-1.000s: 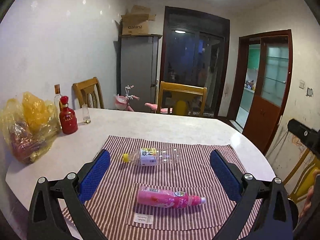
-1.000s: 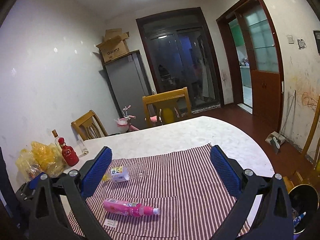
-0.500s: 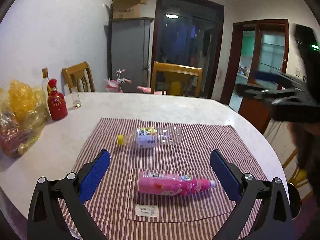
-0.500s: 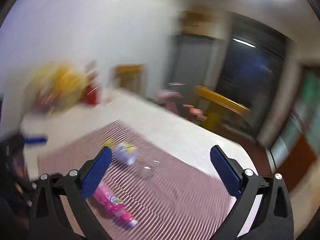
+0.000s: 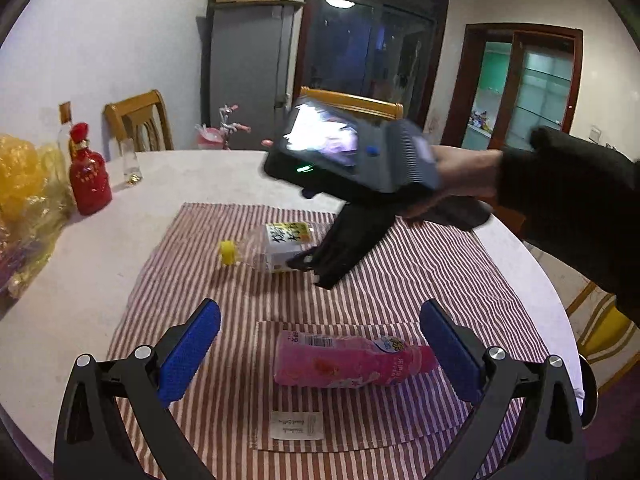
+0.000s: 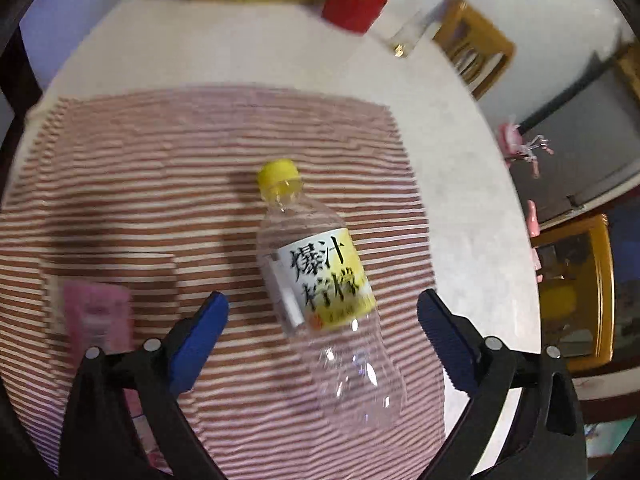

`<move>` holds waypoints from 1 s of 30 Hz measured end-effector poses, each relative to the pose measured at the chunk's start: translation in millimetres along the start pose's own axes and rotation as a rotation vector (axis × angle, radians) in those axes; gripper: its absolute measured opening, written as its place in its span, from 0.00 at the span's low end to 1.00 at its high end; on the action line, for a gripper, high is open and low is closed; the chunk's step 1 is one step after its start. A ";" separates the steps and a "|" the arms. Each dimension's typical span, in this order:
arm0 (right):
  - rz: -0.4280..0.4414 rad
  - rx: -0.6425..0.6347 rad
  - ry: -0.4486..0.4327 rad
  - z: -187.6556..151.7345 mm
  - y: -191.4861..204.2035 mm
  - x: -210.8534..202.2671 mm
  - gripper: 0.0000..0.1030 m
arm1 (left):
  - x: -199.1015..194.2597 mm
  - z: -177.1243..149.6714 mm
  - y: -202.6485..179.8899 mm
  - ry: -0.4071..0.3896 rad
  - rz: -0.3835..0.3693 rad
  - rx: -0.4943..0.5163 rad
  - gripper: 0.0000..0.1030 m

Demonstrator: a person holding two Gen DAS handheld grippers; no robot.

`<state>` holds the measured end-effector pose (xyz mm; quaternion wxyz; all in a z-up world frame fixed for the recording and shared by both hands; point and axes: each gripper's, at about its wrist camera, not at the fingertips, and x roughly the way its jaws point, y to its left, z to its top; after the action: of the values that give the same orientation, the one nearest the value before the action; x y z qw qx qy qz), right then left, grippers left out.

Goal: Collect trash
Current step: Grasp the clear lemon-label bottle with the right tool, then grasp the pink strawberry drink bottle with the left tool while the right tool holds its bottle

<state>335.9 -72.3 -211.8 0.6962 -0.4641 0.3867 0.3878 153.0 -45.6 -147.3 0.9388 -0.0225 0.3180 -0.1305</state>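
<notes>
Clear bottle (image 6: 320,280): lies on striped cloth (image 5: 400,280), yellow cap (image 6: 279,176) leftward; in left view its far half hidden behind right gripper (image 6: 322,328), whose jaws gape wide around the base.
Pink bottle (image 5: 352,362): near, on cloth, between spread jaws of left gripper (image 5: 320,354); blurred and cut off in right view.
Table (image 5: 100,248): bare margin left; red bottle (image 5: 89,178), yellow bag (image 5: 24,184) at far-left edge.

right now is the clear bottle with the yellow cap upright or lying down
Lying down. The clear bottle rests on its side on the striped cloth, yellow cap still on, label facing up.
</notes>
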 end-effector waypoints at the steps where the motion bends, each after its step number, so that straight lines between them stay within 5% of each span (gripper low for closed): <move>1: 0.012 0.006 0.007 1.3 -2.6 7.2 0.89 | 4.4 -1.4 -0.5 0.009 -0.009 0.007 0.94; 11: 0.115 0.207 0.129 -6.0 -29.2 43.6 0.68 | 23.2 -5.8 -2.6 0.053 -0.036 0.032 0.94; 18: 0.131 0.409 0.067 -36.5 -31.9 16.2 0.64 | 14.6 -5.9 3.5 0.032 -0.059 0.115 0.94; 24: 0.098 0.673 -0.113 -99.2 -41.5 -77.1 0.65 | 20.7 -19.6 -9.3 0.042 -0.138 0.586 0.94; 27: 0.087 0.791 -0.196 -135.1 -38.0 -125.2 0.65 | 46.4 -16.4 -21.9 0.125 -0.264 0.854 0.94; 30: 0.086 0.918 -0.273 -178.0 -20.8 -171.7 0.65 | 74.6 -18.7 -37.7 0.221 -0.310 1.087 0.93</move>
<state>254.1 -277.4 -98.4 0.8568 -0.0371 0.4421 0.2629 190.0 -100.6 -201.7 0.7465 0.4306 0.2945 -0.4129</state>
